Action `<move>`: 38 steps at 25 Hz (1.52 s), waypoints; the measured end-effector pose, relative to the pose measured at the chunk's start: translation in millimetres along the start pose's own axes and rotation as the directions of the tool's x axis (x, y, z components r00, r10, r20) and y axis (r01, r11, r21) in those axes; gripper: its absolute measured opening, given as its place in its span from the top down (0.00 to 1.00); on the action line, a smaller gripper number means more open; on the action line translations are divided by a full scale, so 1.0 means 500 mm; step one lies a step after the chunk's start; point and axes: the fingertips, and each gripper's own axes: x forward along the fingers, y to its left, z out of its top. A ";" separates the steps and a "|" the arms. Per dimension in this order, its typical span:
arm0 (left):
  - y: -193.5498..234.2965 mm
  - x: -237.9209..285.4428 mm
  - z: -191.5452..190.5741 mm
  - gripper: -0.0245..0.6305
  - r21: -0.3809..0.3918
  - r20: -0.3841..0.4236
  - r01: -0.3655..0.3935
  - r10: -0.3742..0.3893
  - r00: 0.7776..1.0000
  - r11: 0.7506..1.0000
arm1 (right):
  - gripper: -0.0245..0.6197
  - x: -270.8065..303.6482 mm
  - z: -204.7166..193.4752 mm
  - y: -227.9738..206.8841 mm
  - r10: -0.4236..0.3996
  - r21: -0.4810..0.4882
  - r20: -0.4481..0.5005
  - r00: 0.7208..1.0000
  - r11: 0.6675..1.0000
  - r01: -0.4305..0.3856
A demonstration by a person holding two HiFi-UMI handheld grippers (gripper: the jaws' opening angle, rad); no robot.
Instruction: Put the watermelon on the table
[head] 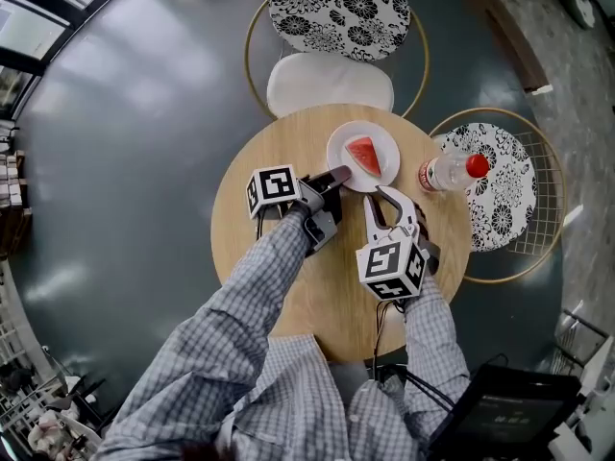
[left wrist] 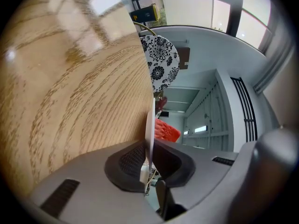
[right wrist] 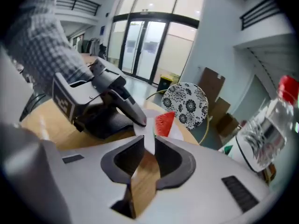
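Note:
A red watermelon slice (head: 363, 155) lies on a white plate (head: 382, 140) at the far side of the round wooden table (head: 279, 277). My left gripper (head: 338, 176) is shut on the plate's near-left rim. In the left gripper view the rim (left wrist: 150, 125) runs edge-on between its pads (left wrist: 133, 160), with the slice (left wrist: 166, 129) beyond. My right gripper (head: 381, 193) sits at the plate's near edge. Its jaws stand a narrow gap apart (right wrist: 148, 141), with wood showing through, and grip nothing. Plate (right wrist: 176, 132) and slice (right wrist: 163, 123) lie just past its tips.
A clear bottle with a red cap (head: 450, 171) stands right of the plate, close to my right gripper. Two wire chairs with flowered cushions (head: 336, 8) (head: 500, 185) flank the table's far and right sides. A white cushion (head: 330, 83) touches the far edge.

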 end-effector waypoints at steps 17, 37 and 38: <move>0.002 0.004 0.012 0.90 -0.026 -0.013 -0.030 0.030 0.999 0.999 | 0.95 0.054 0.003 0.057 -0.095 -0.501 -0.106 0.990 0.865 0.029; -0.001 0.003 0.008 0.90 0.026 -0.038 -0.045 0.046 0.998 0.999 | 0.90 0.077 -0.003 0.057 -0.110 -0.510 -0.149 0.983 0.860 0.019; -0.002 0.005 0.006 0.90 0.046 -0.040 -0.052 0.054 0.998 0.998 | 0.90 0.078 -0.006 0.056 -0.110 -0.507 -0.155 0.982 0.862 0.016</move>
